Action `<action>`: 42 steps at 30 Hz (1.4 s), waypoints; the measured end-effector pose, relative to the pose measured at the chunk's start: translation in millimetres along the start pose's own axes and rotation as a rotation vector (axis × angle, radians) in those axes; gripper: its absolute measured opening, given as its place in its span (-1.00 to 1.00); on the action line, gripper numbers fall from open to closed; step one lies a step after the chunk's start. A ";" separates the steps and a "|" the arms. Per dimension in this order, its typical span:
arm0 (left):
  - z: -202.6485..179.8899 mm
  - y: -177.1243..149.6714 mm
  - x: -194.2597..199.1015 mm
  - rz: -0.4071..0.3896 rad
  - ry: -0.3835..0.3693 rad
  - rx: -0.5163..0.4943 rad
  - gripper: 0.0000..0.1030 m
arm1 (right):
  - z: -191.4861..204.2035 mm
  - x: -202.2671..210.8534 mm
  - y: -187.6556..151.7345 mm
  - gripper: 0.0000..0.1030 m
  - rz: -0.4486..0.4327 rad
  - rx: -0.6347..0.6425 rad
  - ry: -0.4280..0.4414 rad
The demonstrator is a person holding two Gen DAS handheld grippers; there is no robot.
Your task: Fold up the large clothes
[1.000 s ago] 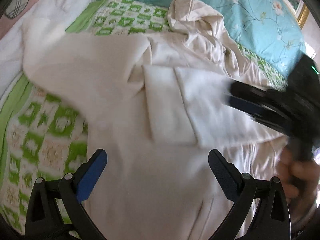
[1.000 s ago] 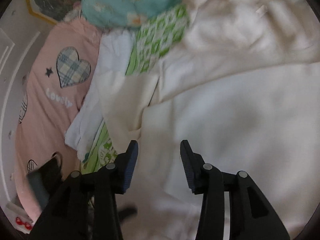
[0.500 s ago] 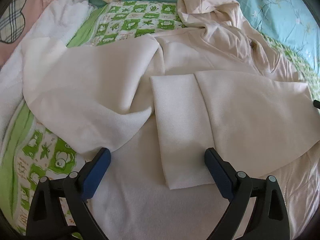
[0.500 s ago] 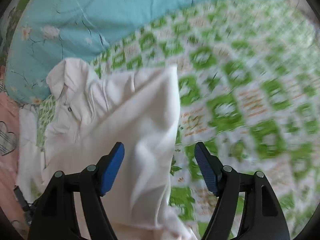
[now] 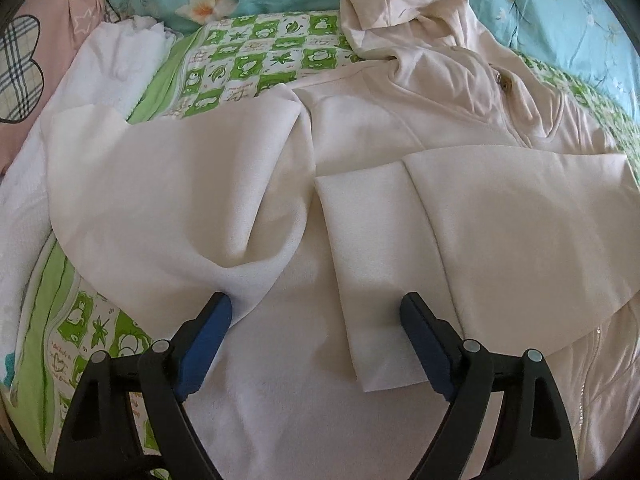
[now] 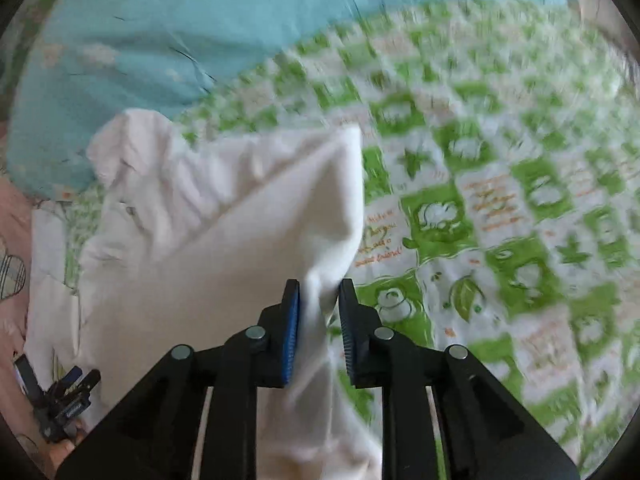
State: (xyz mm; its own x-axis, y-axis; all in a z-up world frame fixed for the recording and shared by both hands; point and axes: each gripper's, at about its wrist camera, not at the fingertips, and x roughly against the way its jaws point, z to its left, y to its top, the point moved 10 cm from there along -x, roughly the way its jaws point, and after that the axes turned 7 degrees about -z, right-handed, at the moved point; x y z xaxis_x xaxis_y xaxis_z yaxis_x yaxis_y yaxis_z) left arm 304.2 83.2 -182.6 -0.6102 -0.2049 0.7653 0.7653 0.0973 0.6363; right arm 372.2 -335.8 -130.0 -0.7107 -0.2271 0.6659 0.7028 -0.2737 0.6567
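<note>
Hoodie (image 5: 400, 128): cream, spread on your green-check sheet (image 5: 256, 56), hood twd the blue floral pillow (image 5: 560, 8); both sleeves folded in across the body.
L gripper (image 5: 316, 320): your jaws wide apart, over the body, holding nothing.
R gripper (image 6: 319, 308): jaws nearly closed, pinching the hoodie's edge fabric (image 6: 320, 280).

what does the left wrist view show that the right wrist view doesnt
Only the left wrist view: the hoodie's hood, the cuff of a folded-in sleeve, and the left hand-held gripper wide open over the cloth.

Only the right wrist view: the right hand-held gripper closing on the hoodie's side edge, and a wide stretch of bare quilt.

Both: the cream hoodie on the green-checked quilt, with blue floral bedding behind.
</note>
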 end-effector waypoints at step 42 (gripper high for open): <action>299.4 111.0 -14.9 -0.191 0.081 0.586 -0.94 | 125.4 71.4 -124.7 0.07 0.122 0.147 0.265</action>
State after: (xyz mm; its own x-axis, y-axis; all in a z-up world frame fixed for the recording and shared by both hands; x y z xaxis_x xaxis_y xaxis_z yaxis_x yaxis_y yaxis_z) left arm 336.9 388.7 -94.1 -0.6899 -0.3427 0.6377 0.3906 0.5654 0.7265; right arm 238.0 -200.6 -119.9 -0.5909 -0.4908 0.6403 0.7670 -0.0957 0.6344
